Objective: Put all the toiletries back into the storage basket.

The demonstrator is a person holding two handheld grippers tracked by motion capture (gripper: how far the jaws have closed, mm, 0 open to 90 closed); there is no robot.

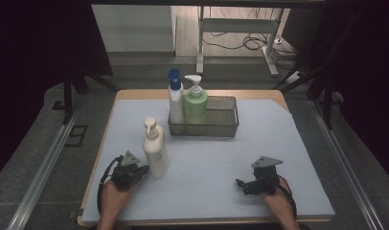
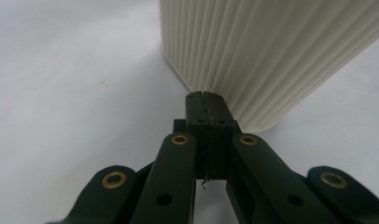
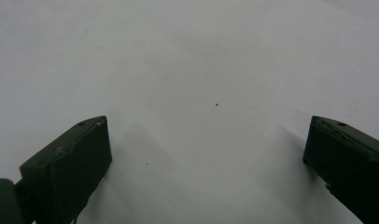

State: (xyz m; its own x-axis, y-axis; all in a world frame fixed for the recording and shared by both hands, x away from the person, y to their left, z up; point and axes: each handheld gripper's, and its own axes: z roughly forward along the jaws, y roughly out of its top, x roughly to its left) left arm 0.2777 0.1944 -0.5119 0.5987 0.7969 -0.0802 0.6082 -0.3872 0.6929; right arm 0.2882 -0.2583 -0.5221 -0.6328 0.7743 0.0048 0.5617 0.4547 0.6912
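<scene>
A cream ribbed pump bottle point(image 1: 154, 149) stands upright on the pale mat, left of centre. My left gripper point(image 1: 141, 171) sits just to its left, low on the mat, its tips close by the bottle's base. In the left gripper view the gripper point(image 2: 206, 99) has its jaws pressed together with nothing between them, right in front of the ribbed bottle point(image 2: 271, 51). My right gripper point(image 1: 240, 183) rests at the front right, pointing left. Its jaws stand wide apart over bare mat in the right gripper view, the gripper point(image 3: 206, 140) holding nothing.
A wire mesh basket point(image 1: 221, 125) stands at the back centre of the mat point(image 1: 259, 143). Inside it, at its left end, stand a white bottle with a blue cap point(image 1: 175, 98) and a green pump bottle point(image 1: 195, 103). A table frame point(image 1: 231, 28) stands beyond.
</scene>
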